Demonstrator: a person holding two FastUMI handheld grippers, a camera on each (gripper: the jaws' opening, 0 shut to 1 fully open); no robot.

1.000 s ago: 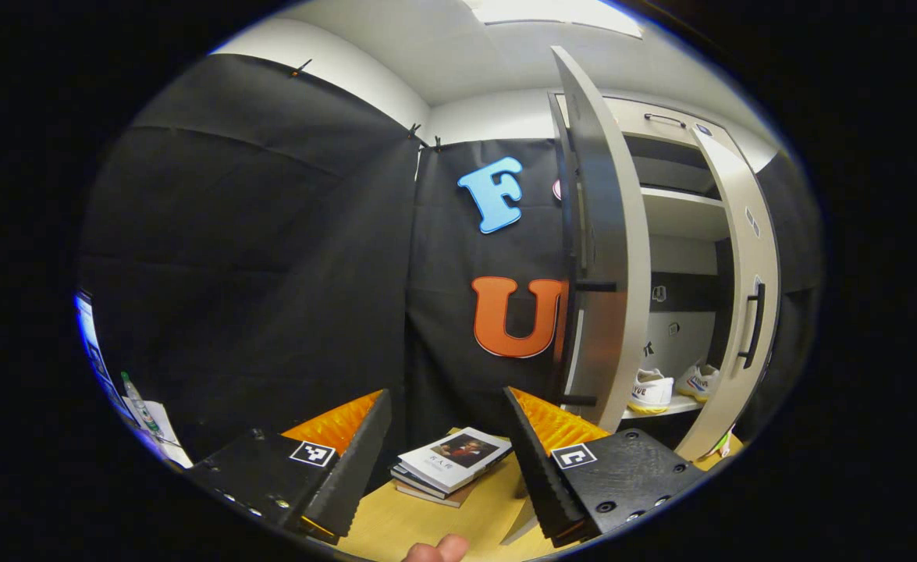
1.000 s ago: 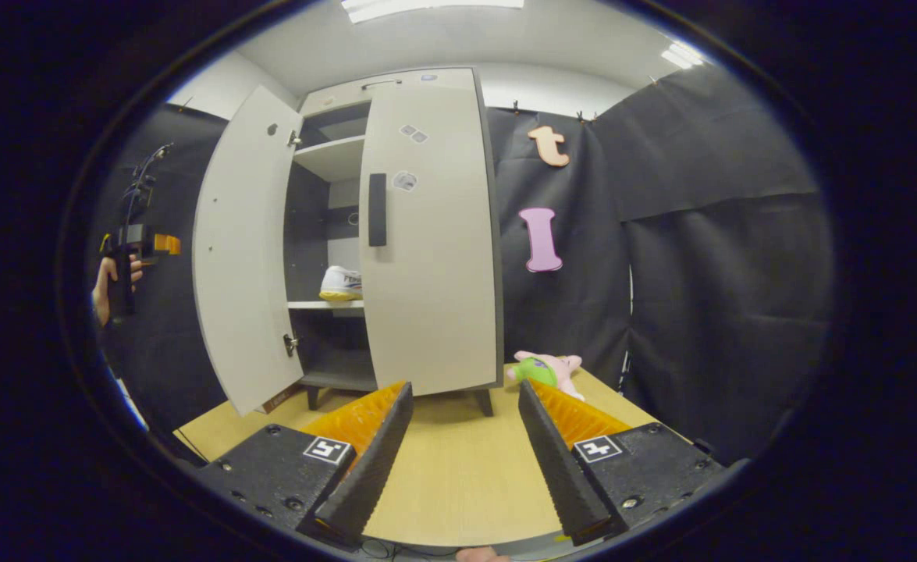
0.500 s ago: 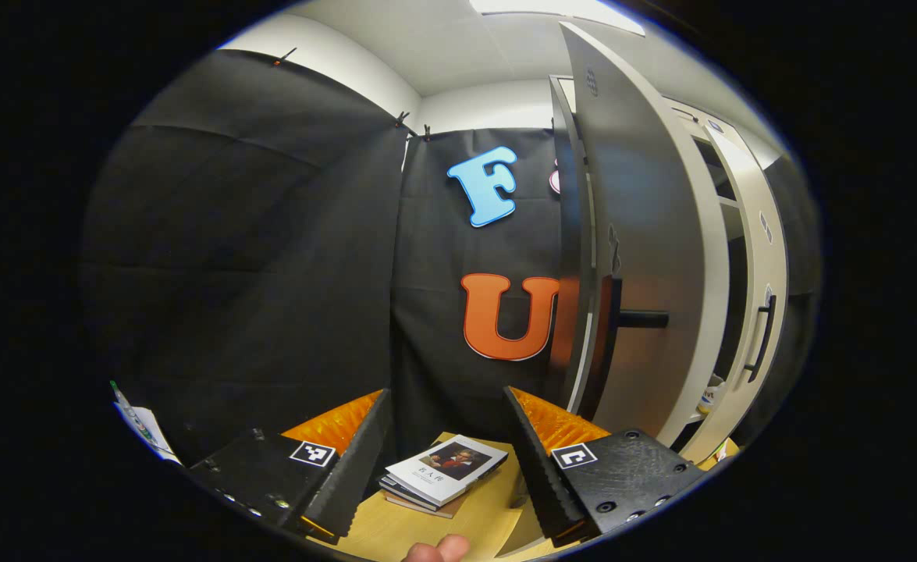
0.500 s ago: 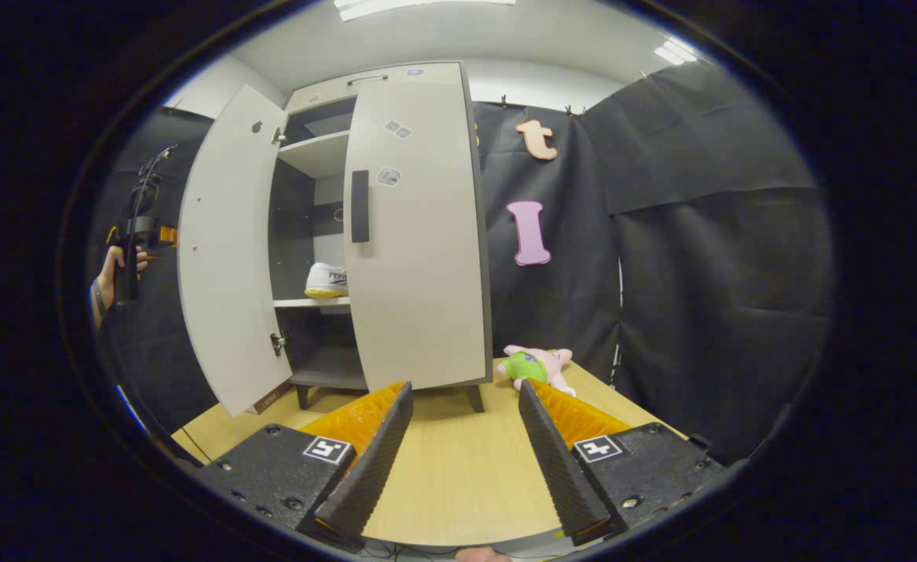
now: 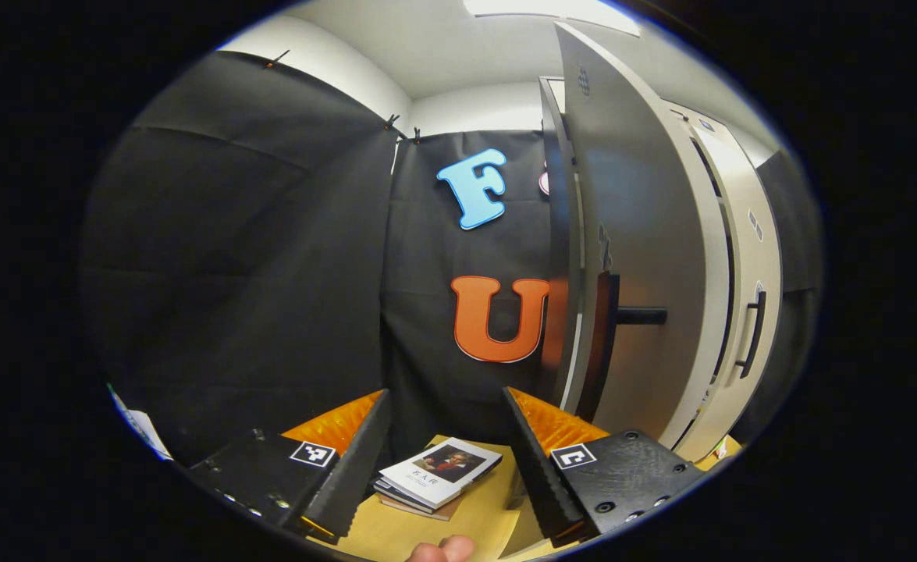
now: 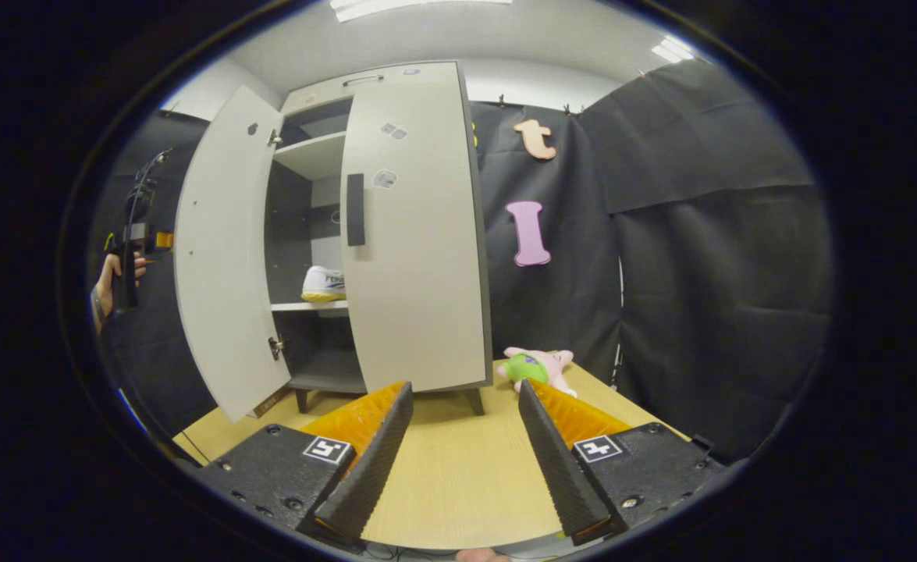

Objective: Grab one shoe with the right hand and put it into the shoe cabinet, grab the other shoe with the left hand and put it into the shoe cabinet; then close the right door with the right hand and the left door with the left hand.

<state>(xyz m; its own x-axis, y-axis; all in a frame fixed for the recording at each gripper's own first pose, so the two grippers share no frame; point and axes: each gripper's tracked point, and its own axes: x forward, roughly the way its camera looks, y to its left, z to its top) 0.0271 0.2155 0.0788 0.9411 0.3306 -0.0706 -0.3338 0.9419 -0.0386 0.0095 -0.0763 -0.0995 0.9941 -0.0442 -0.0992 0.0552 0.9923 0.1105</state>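
Note:
The pale shoe cabinet (image 6: 372,78) stands on a wooden table. Its right door (image 6: 415,234) is closed and its left door (image 6: 224,250) hangs partly open. Through the gap a white shoe (image 6: 323,283) rests on the middle shelf. My right gripper (image 6: 464,386) is open and empty, low over the table, well in front of the cabinet. In the left gripper view the left door (image 5: 637,234) is seen from outside, close on the right, with its dark handle (image 5: 639,316). My left gripper (image 5: 446,394) is open beside that door; a hand holds the left gripper (image 6: 134,246) just outside the door.
A stack of books (image 5: 435,480) lies on the wooden table (image 5: 396,531) ahead of my left gripper. A pink and green plush toy (image 6: 536,367) lies on the table to the right of the cabinet. Black cloth walls close in the booth.
The left door has swung further toward closed, hiding the shoes from the left gripper view. My left gripper has followed the door; my right gripper has barely moved.

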